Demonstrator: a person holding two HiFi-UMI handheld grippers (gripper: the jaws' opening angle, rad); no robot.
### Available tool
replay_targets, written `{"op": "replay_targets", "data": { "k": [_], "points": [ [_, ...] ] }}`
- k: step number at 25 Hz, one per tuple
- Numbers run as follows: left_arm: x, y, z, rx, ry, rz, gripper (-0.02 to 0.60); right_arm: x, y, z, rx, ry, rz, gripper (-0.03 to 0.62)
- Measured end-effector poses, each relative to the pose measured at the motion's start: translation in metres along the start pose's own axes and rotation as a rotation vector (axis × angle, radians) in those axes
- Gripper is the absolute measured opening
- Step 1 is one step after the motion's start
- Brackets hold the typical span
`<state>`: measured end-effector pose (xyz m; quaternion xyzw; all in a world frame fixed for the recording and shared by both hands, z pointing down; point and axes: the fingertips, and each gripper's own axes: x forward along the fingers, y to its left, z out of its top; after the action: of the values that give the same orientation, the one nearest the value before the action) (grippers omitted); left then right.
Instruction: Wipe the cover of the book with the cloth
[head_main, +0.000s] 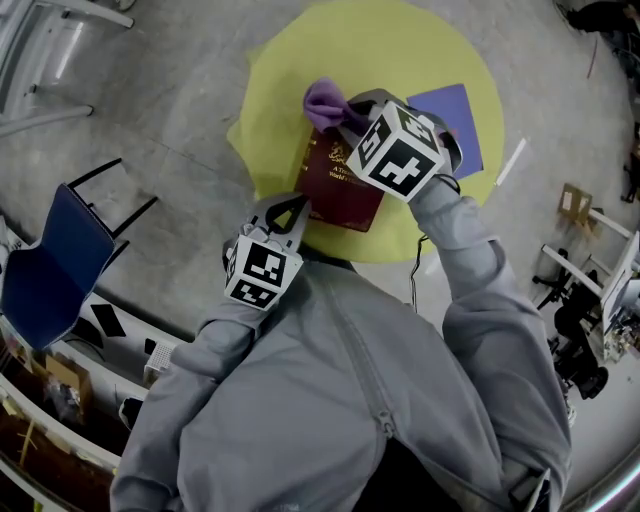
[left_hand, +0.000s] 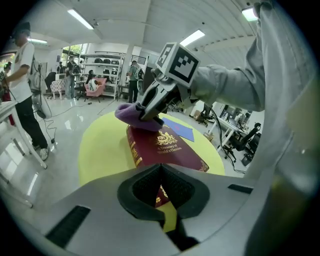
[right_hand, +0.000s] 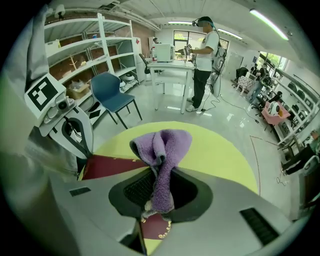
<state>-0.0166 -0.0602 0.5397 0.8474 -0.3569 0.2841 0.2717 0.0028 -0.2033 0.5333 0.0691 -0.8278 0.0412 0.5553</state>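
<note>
A maroon book (head_main: 340, 190) (left_hand: 167, 150) (right_hand: 107, 166) with gold lettering lies flat on the round yellow table (head_main: 400, 40). My right gripper (head_main: 345, 118) (left_hand: 150, 112) (right_hand: 160, 172) is shut on a purple cloth (head_main: 322, 100) (left_hand: 131, 116) (right_hand: 165, 145). The bunched cloth sits on the book's far corner. My left gripper (head_main: 298, 203) (left_hand: 160, 167) (right_hand: 80, 142) is shut, its tips at the book's near left corner. Part of the book shows through the gap behind those tips. Whether they press on the cover is hidden.
A blue sheet (head_main: 455, 115) (left_hand: 180, 129) lies on the table, right of the book. A blue chair (head_main: 45, 265) (right_hand: 112, 92) stands to my left on the floor. People stand further off in the room (right_hand: 202, 65) (left_hand: 20, 85), near white tables and shelves.
</note>
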Motion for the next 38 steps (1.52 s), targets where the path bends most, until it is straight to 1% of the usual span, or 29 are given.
{"op": "replay_targets", "data": {
  "k": [4, 10, 16, 21, 38],
  "points": [
    [0.003, -0.006, -0.015, -0.001, 0.077, -0.038, 0.018, 0.004, 0.001, 0.0, -0.015, 0.032, 0.02, 0.098],
    [0.006, -0.005, -0.027, 0.006, 0.149, -0.042, 0.018, 0.013, 0.002, -0.001, -0.056, 0.087, 0.033, 0.098],
    [0.007, -0.005, -0.028, -0.031, 0.152, -0.018, 0.018, 0.013, 0.003, -0.006, -0.072, 0.125, 0.035, 0.098],
    [0.009, -0.003, -0.028, -0.062, 0.141, -0.006, 0.017, 0.011, 0.002, -0.021, -0.063, 0.155, 0.038, 0.097],
    [0.009, -0.006, -0.029, -0.058, 0.128, 0.005, 0.017, -0.017, 0.003, -0.102, 0.018, 0.265, 0.013, 0.097]
  ]
}}
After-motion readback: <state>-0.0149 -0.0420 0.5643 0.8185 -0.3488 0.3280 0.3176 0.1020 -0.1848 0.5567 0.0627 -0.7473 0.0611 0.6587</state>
